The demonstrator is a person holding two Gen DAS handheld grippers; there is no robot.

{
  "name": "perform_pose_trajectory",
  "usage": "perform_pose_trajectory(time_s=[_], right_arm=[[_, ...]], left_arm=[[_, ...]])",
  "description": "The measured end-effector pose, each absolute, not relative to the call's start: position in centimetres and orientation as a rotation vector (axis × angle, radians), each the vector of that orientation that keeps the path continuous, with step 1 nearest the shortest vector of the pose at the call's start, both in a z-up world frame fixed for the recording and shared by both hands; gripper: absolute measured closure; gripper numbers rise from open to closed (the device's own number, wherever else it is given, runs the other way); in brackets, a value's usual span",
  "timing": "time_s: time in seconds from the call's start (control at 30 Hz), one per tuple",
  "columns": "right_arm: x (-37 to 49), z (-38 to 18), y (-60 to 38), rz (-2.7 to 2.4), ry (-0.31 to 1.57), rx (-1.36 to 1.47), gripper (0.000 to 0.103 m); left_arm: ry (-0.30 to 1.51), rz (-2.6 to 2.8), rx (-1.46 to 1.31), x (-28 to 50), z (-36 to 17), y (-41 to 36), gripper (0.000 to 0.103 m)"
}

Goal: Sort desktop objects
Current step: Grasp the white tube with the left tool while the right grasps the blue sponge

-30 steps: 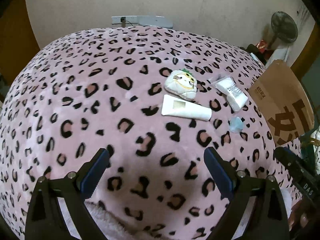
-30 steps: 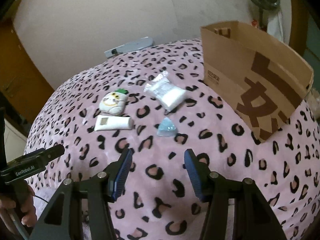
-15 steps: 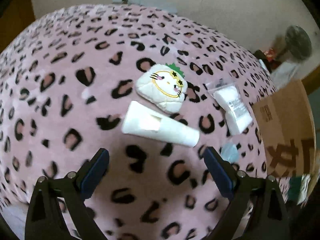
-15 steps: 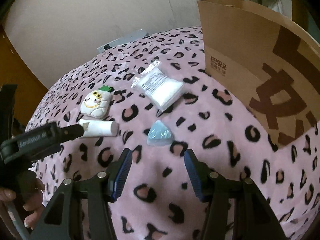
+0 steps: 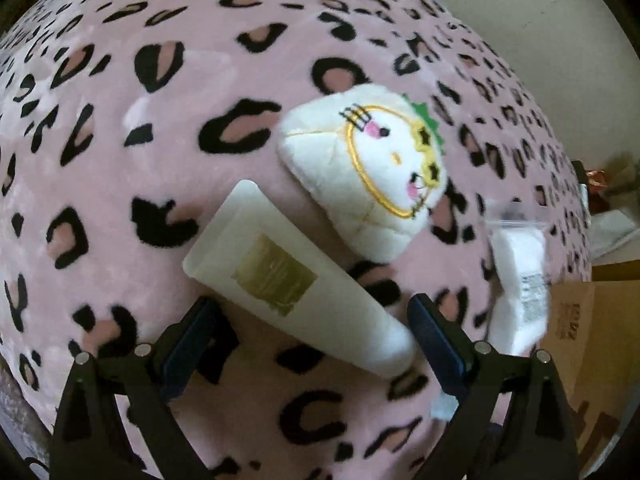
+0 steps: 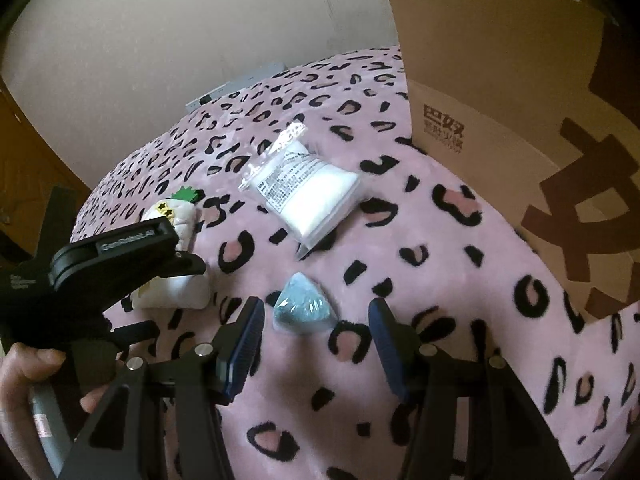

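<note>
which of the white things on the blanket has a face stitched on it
The plush toy: it has a yellow-ringed embroidered face and a green tuft. The tube beside it bears only a gold label, and the clear packet only printed text.

Two hand-held black grippers with blue finger pads

The left gripper [image 5: 312,332] has black angular finger arms, each faced inside with a ribbed dark-blue pad and pinned by round silver screws just behind the pads. The right gripper [image 6: 316,328] is built alike: black struts, blue ribbed pads [image 6: 246,344], silver screws along the arms. From the right wrist view, the left gripper's black body bears small white lettering on its top, and a bare hand [image 6: 28,380] wraps a grey handle below it, which carries a small red-printed label.
</note>
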State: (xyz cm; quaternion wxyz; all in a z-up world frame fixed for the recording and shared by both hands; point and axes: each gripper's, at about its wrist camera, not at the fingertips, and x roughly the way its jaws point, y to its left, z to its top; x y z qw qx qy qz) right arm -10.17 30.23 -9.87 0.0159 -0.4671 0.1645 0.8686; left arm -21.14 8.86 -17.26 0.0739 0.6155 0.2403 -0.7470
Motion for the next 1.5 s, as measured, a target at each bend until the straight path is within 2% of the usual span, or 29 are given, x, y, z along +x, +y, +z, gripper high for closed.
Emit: perform_pose_trajectory(time_s=[0.23, 0.33, 0.47, 0.5, 0.53, 0.63, 0.73, 1.07, 1.37, 1.5], right_arm=[[-12.5, -11.6, 29.8, 2.722, 0.528, -1.512, 0.047], [-13.3, -13.0, 29.1, 2.703, 0.559, -1.561, 0.047], [-13.3, -13.6, 28.4, 2.724, 0.521, -1.536, 0.048], [-13.3, -13.7, 28.5, 2.717, 0.534, -1.535, 0.050], [-13.3, -13.7, 28.7, 2.704, 0.532, -1.533, 0.059], [-13.1, -13.8, 29.0, 2.687, 0.593, -1.539, 0.061], [-12.9, -13.7, 28.8, 2.687, 0.601, -1.538, 0.061], [-11.1, -12.8, 28.1, 2.720, 0.567, -1.537, 0.061], [-9.9, -12.3, 27.8, 2.719, 0.547, -1.562, 0.061], [-9.0, -10.2, 27.4, 2.769, 0.561, -1.507, 0.062]], left_arm=[[0.669, -2.254, 1.803, -20.7, -17.6, 9.4, 0.007], [0.681, -2.263, 1.765, -20.1, -17.3, 8.8, 0.020], [0.700, -2.297, 1.712, -19.2, -17.0, 7.5, 0.053], [0.701, -2.311, 1.713, -19.2, -17.0, 7.3, 0.055], [0.692, -2.336, 1.718, -19.0, -16.9, 7.2, 0.059], [0.637, -2.406, 1.746, -18.3, -16.5, 6.9, 0.069], [0.598, -2.466, 1.777, -17.5, -16.0, 6.6, 0.071], [0.270, -2.568, 1.808, -15.0, -14.5, 7.8, 0.072], [0.217, -2.576, 1.803, -12.6, -12.8, 6.4, 0.072], [0.156, -2.604, 1.756, -11.2, -10.9, 5.8, 0.072]])
